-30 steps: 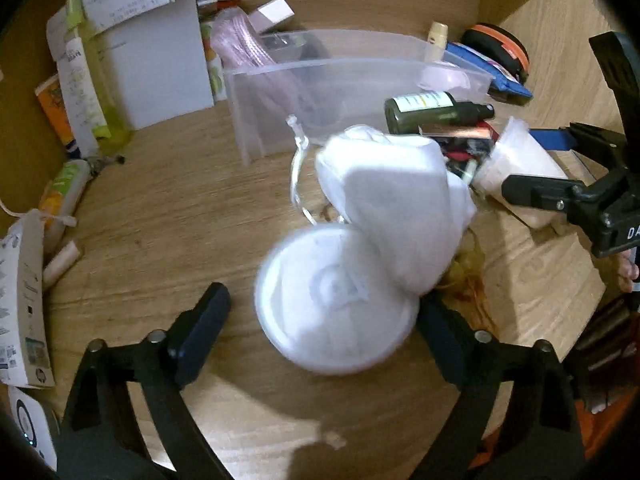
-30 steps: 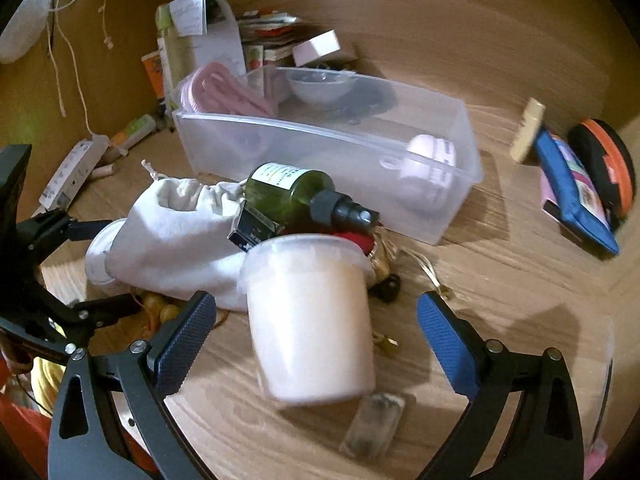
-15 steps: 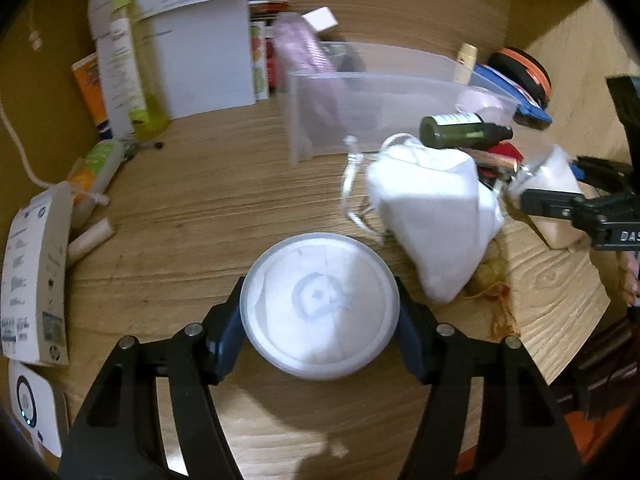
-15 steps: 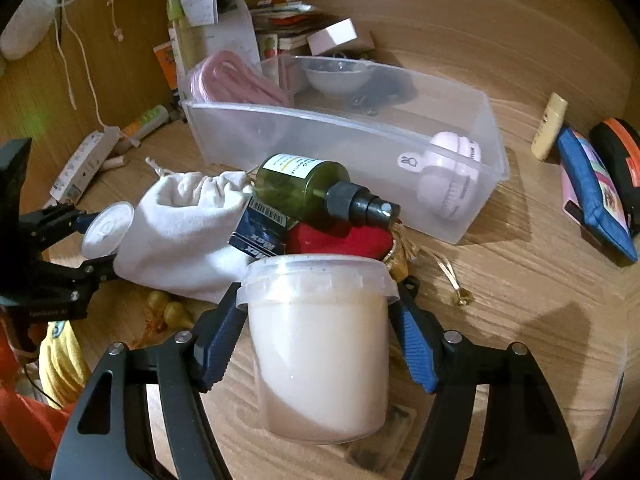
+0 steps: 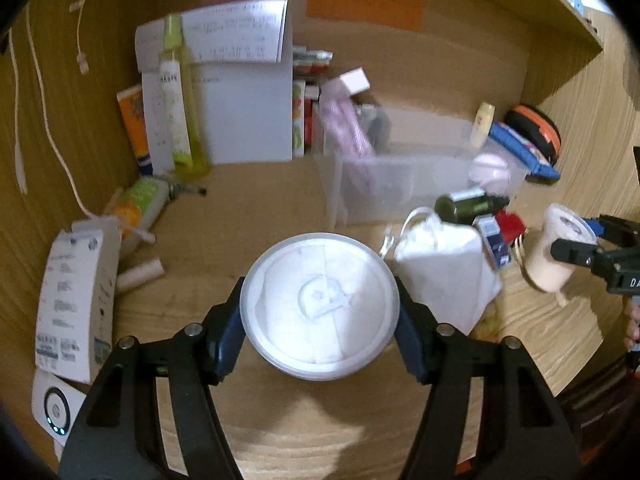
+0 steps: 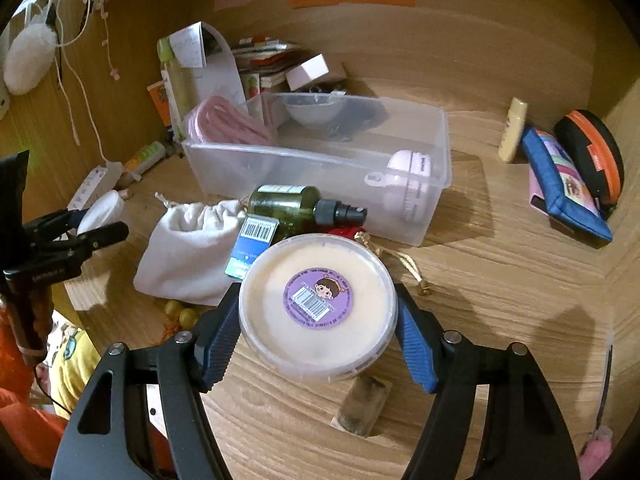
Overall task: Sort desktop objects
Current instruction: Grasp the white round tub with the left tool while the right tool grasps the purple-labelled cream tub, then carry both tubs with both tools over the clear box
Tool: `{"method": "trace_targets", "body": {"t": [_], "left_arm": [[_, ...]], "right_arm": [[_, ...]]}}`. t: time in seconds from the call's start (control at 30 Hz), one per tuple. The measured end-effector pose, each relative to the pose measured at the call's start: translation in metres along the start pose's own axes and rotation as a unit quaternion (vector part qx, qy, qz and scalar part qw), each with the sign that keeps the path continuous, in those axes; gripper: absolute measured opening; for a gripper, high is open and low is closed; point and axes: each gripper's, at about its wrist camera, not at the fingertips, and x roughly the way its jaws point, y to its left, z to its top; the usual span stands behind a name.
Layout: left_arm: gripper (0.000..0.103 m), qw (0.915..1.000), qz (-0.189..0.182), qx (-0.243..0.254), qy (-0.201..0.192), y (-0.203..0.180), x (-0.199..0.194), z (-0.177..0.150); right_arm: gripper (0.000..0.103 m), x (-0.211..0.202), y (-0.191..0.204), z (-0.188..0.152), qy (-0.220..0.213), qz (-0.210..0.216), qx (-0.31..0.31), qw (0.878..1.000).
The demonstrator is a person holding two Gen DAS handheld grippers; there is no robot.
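My left gripper is shut on a round white lidded jar, lifted off the wooden desk with its lid facing the camera. My right gripper is shut on a cream-filled plastic tub that carries a purple barcode sticker. That tub also shows at the right edge of the left wrist view, and the white jar at the left of the right wrist view. Between them lie a white cloth pouch and a dark green pump bottle.
A clear plastic bin holding pink cord, a bowl and a pink brush stands behind the bottle. A blue pouch, an orange-rimmed case and a small cream tube sit at right. Boxes, papers and tubes line the back left.
Both grippers closed on their containers, then lifted them off the desk. The white jar came out from under the cloth pouch; the tub tilted so its lid faces the camera.
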Motion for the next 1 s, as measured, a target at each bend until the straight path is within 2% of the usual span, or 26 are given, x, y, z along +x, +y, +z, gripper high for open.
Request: {"method": "trace_targets", "body": {"t": [0.3, 0.63, 0.8, 1.0], "left_arm": [[0.065, 0.9989, -0.007, 0.023, -0.040, -0.012, -0.009, 0.031], [0.065, 0.9962, -0.050, 0.032, -0.064, -0.028, -0.009, 0.075], [0.065, 0.9947, -0.062, 0.043, -0.069, -0.037, 0.002, 0.099], [0.065, 0.9935, -0.082, 0.039, -0.069, -0.043, 0.023, 0.126]], "right_arm": [[0.068, -0.023, -0.007, 0.015, -0.040, -0.006, 0.003, 0.999], [0.068, -0.040, -0.022, 0.054, -0.095, -0.011, 0.006, 0.995], [0.068, -0.039, -0.027, 0.076, -0.108, -0.013, -0.003, 0.994], [0.068, -0.019, -0.030, 0.099, -0.109, -0.006, -0.012, 0.994]]}}
